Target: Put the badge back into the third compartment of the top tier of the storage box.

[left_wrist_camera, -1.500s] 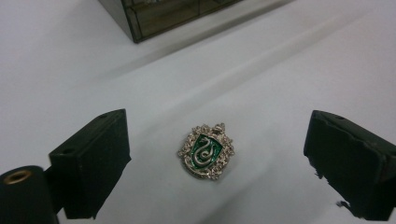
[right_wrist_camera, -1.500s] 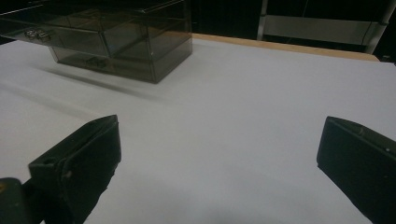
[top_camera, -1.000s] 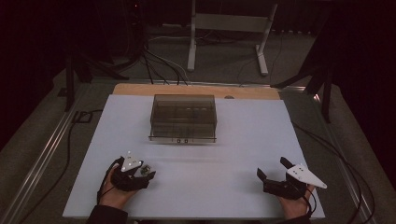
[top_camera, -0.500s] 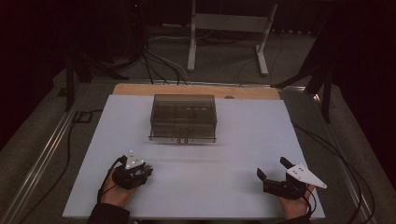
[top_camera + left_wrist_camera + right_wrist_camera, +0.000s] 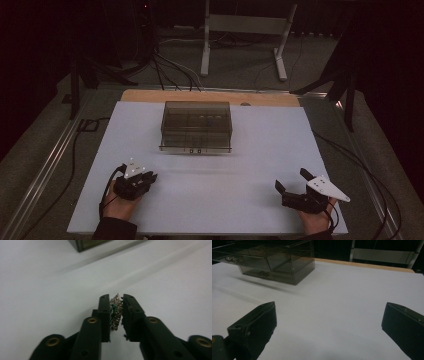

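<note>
Left gripper [image 5: 116,312] jaws just closed, clamping a small glittery trinket [image 5: 115,311] to lift it; right gripper [image 5: 295,187] gapes empty, waiting near bench [image 5: 260,150] edge.

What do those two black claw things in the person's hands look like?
Both are black. The left gripper and the right gripper each have two chunky black jaws with round brass-coloured rivets at the joints. A pale grey three-cornered plate with small dots sits on top of each, and a thin black cable loops from each by the hand. A dark sleeve covers the person's left arm.
</note>
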A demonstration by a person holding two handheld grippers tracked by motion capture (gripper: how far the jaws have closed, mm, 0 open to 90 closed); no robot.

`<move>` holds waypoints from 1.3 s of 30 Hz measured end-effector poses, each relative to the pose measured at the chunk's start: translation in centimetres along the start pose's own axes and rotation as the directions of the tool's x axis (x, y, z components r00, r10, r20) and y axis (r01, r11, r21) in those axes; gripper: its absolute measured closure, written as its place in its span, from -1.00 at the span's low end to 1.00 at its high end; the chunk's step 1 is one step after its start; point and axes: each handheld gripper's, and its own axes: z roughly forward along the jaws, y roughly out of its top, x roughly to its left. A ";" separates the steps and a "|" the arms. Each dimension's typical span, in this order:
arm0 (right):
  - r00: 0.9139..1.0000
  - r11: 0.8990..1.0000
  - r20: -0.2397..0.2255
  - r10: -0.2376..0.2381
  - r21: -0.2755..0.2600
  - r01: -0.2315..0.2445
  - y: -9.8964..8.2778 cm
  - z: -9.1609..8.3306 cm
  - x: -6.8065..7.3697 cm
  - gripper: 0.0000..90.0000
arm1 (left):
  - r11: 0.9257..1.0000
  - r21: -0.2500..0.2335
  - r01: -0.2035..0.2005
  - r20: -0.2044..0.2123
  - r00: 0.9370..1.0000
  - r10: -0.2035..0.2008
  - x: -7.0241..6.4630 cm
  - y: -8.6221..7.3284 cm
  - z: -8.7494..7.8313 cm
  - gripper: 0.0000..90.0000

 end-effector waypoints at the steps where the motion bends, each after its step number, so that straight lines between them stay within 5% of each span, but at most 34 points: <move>1: 1.000 1.000 0.000 0.000 0.000 0.000 0.0 0.0 0.0 -1.00 | 1.000 0.003 0.007 -0.004 1.000 -0.007 0.1 -0.1 0.0 0.87; 9: 1.000 1.000 -0.002 -0.002 0.001 0.002 0.0 0.0 0.0 -1.00 | 0.999 0.005 0.035 0.007 0.999 -0.036 0.7 -0.5 0.0 0.92; 18: 1.000 1.000 -0.001 -0.002 0.002 0.002 0.0 0.0 0.0 -1.00 | 1.000 0.026 -0.005 -0.024 1.000 0.006 0.3 -0.2 -0.1 0.97; 39: 1.000 1.000 0.001 0.000 0.001 0.000 0.0 0.0 0.0 -1.00 | 1.000 -0.013 -0.022 -0.032 0.999 0.022 -0.4 0.8 -0.9 0.99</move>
